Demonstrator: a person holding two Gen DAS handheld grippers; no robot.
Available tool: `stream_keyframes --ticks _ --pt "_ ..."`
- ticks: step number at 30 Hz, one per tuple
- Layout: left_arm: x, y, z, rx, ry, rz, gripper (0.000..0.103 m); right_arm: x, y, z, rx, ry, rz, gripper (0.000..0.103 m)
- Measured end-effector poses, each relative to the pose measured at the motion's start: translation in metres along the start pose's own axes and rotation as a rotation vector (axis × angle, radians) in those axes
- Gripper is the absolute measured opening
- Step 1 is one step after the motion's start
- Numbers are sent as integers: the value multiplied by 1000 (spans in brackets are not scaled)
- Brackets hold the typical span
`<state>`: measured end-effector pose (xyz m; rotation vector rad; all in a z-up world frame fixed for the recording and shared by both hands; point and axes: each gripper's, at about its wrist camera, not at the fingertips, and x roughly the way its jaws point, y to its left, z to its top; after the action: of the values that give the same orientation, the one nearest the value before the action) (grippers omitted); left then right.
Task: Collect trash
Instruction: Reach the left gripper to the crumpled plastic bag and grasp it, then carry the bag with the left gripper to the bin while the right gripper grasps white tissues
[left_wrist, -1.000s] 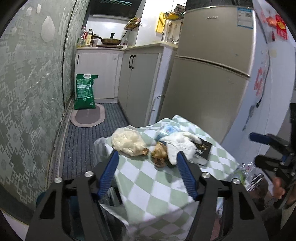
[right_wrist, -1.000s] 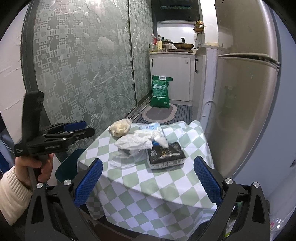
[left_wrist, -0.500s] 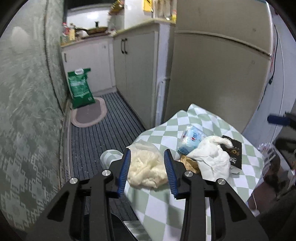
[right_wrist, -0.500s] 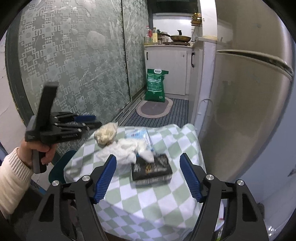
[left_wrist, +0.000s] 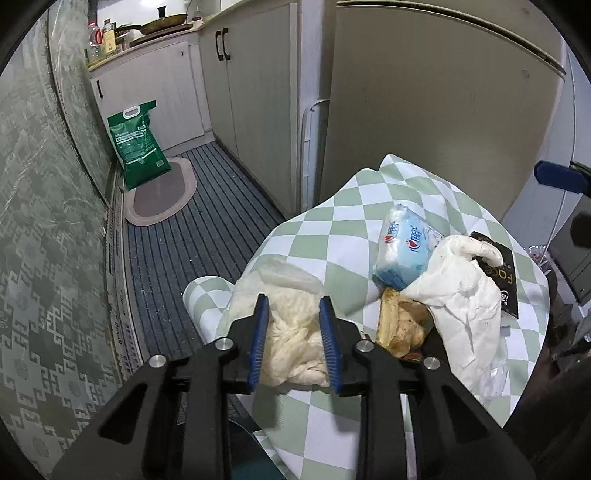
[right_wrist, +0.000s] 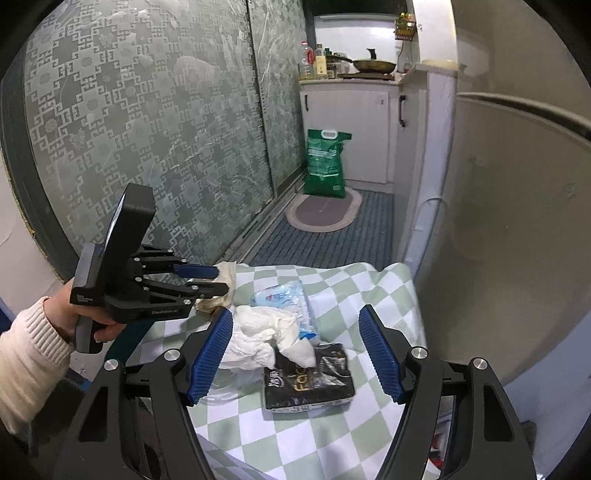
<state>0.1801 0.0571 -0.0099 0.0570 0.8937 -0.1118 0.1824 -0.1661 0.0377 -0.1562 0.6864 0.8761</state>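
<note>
On the green-checked tablecloth (left_wrist: 332, 229) lie a cream crumpled wad (left_wrist: 291, 332), a greasy brown wrapper (left_wrist: 399, 325), a blue tissue pack (left_wrist: 406, 251), a white crumpled tissue (left_wrist: 461, 291) and a black packet (left_wrist: 506, 273). My left gripper (left_wrist: 293, 299) is closing, and its blue pads press on both sides of the cream wad at the table's near-left corner. The right wrist view shows that grip (right_wrist: 221, 279) from the side. My right gripper (right_wrist: 295, 312) hangs open above the white tissue (right_wrist: 258, 332) and black packet (right_wrist: 306, 376), touching neither.
A fridge (left_wrist: 424, 110) stands close behind the table, with white cabinets (left_wrist: 251, 110) beside it. A patterned glass door (right_wrist: 147, 129) runs along the left. A green sack (right_wrist: 325, 162) and an oval mat (right_wrist: 325, 210) lie on the striped floor. A sleeved hand (right_wrist: 74, 317) holds the left gripper.
The left gripper has come down over the cream wad, and its jaws have narrowed onto it. The right gripper has drawn nearer the table with its jaws somewhat narrower.
</note>
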Motion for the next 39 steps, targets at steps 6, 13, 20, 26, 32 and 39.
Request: stream_keyframes --ticks 6,13,20,26,32,39 --pt "-10 15 -9 -122 -78 -39 8 9 16 -5 -30 12 7 68" --pt "-48 20 -28 -214 -230 -21 6 26 29 -8 -56 32 -45 52" --pt "-109 9 -54 -244 -361 10 6 45 16 -12 -4 77 -54 39" --pt "-137 -5 -83 -251 -409 58 7 60 18 -14 -8 116 -87 27" --pt "-148 -8 -114 -294 -422 29 7 60 21 -16 -25 117 -111 10" --pt "-157 0 -126 -310 -443 28 7 44 33 -8 -62 69 -136 6"
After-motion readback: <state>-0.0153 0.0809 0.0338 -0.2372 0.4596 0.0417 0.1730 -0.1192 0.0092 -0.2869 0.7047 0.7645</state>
